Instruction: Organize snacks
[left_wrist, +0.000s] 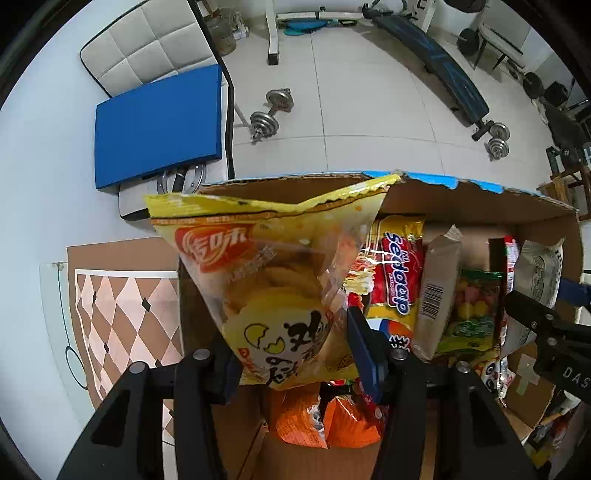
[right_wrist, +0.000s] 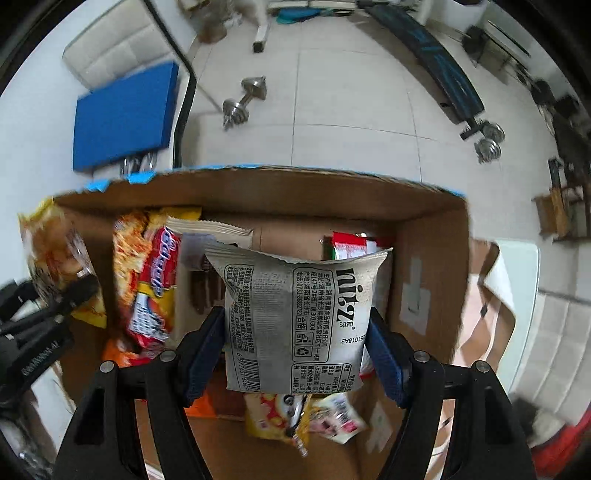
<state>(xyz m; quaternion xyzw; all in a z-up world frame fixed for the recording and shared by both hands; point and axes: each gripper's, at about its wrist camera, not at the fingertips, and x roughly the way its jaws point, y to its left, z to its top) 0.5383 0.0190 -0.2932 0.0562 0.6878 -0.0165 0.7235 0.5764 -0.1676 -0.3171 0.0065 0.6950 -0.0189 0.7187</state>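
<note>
**Filing two snack packets upright in the box, one per gripper**

Holding a yellow packet (left_wrist: 273, 295) by its lower edge, the left gripper (left_wrist: 295, 354) is clamped on it, blue pads pressing either side, so the packet stands upright above the cardboard box (left_wrist: 480, 206). Judged purpose: to slot it on end into the row ahead and to its right. The right gripper (right_wrist: 297, 354) is likewise clenched on a grey packet (right_wrist: 295, 317), held upright over the box's right portion, with bare cardboard floor just beyond it.

Count, left wrist view, standing in the row ahead of the tool: one red-and-yellow noodle packet (left_wrist: 399, 273), one beige packet (left_wrist: 439, 291), one green candy bag (left_wrist: 472, 314). Below the left fingers: what looks like two orange bags (left_wrist: 325, 421). Further packets lie under the right gripper; their number cannot be told. Both held packets are not yet released.
</note>
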